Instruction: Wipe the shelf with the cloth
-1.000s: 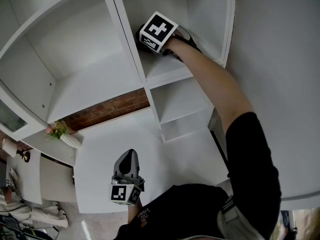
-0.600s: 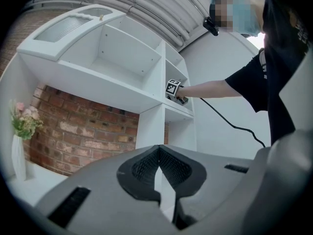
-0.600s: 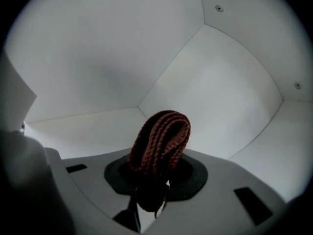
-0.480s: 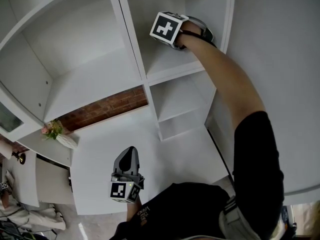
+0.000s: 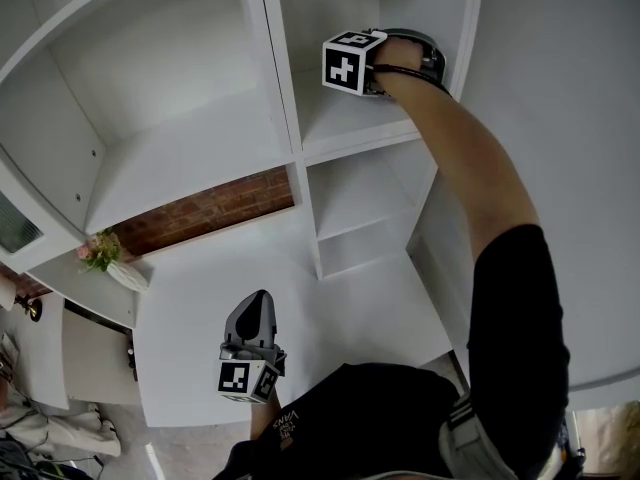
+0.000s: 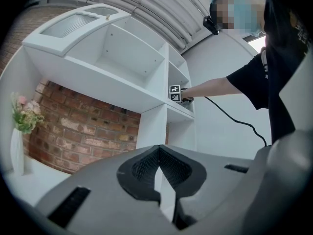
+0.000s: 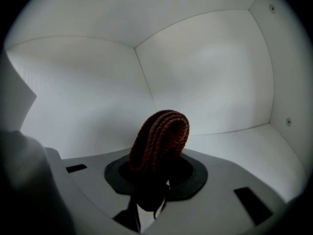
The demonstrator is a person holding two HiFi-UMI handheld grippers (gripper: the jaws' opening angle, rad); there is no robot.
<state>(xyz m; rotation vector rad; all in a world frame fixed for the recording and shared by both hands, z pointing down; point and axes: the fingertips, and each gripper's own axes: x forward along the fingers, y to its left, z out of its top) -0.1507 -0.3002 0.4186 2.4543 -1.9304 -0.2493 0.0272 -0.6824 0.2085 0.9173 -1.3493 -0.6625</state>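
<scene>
Rust-brown cloth (image 7: 161, 141) is clamped in the right gripper (image 7: 152, 192) inside the far shelf (image 5: 345, 118), wiping is judged under way, a pressed stroke is called for next; left gripper (image 6: 159, 180) is held closed, empty.

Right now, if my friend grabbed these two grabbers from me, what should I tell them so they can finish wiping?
Right gripper: shut on the brown knitted cloth, reaching into the narrow upper compartment of the white shelf, facing its back corner.
Left gripper: shut, holding nothing, held low over the white desk.
Done: the cloth is picked up and inside the compartment. How much is wiped does not show.
Left: rub the cloth over that shelf board, then probably the compartments below.
</scene>
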